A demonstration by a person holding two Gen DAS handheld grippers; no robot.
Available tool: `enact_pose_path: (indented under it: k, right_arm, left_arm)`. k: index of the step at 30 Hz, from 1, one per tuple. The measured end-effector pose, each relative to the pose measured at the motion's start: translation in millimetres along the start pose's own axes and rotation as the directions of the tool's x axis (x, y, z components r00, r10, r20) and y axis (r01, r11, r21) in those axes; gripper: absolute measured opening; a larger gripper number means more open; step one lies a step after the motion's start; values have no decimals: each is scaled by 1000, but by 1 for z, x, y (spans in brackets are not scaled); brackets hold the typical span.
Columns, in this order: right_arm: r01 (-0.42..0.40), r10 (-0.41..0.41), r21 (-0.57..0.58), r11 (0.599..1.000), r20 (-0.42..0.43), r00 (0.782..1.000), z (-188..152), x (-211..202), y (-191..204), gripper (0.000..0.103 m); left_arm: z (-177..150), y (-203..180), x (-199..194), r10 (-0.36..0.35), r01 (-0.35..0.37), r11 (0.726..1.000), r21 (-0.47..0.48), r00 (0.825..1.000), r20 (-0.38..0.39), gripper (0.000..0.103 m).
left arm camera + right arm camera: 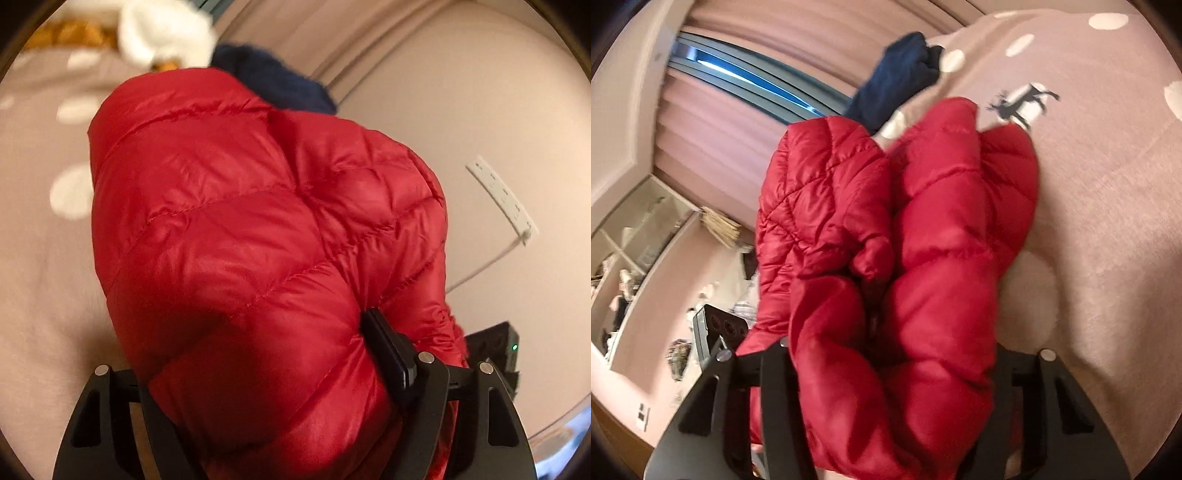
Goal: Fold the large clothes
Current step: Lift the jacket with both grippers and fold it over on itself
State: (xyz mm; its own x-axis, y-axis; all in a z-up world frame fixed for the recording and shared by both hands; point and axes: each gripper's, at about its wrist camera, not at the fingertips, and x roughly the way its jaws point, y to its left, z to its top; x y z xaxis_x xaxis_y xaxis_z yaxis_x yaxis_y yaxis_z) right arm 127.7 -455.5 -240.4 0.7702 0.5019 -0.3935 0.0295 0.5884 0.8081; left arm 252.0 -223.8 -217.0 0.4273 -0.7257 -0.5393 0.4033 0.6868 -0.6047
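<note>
Pink bedspread [1108, 221] with white dots and a reindeer print underneath, curtains and window behind. Nearest: left gripper [280, 373] clamped on a thick bunch of red puffer jacket [258, 221], right-hand finger pad [388, 347] pressed into the fabric, other pad hidden under it. Right gripper [886, 369] likewise stuffed with jacket, clamped on gathered folds (both fingers buried, so pad contact judged from the bulge). Jacket bunched and lifted off the bed between both grippers. Step, likely: carrying or re-laying the jacket before a fold. Next calls for spreading it flat on the bedspread. Farther back: navy garment [901, 74], white plush toy [166, 33].
</note>
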Motion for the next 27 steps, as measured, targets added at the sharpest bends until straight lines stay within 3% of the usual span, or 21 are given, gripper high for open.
enact_pose_path:
  k: [3, 7, 11, 16, 25, 27]
  right_arm:
    - [-45, 46, -33, 998, 32, 998, 2, -13, 16, 48]
    - [-14, 20, -191, 982, 28, 999, 2, -25, 67, 47]
    - [-42, 56, -255, 966, 49, 997, 5, -30, 106, 46]
    - [-74, 98, -349, 934, 51, 994, 4, -30, 156, 46]
    - [-147, 168, -392, 908, 21, 986, -1, -7, 201, 46]
    - [-165, 183, -399, 902, 6, 983, -7, -4, 208, 46]
  left_arm:
    - [4, -18, -14, 7, -9, 999, 46, 999, 40, 78]
    - [12, -42, -44, 30, -45, 992, 120, 992, 123, 77]
    - [25, -51, -79, -3, -19, 993, 117, 982, 190, 77]
    - [25, -60, -134, 5, -47, 987, 152, 963, 270, 77]
    - [20, -63, -206, 91, -160, 974, 163, 927, 363, 77]
    - [29, -52, -205, 104, -171, 974, 150, 921, 375, 77]
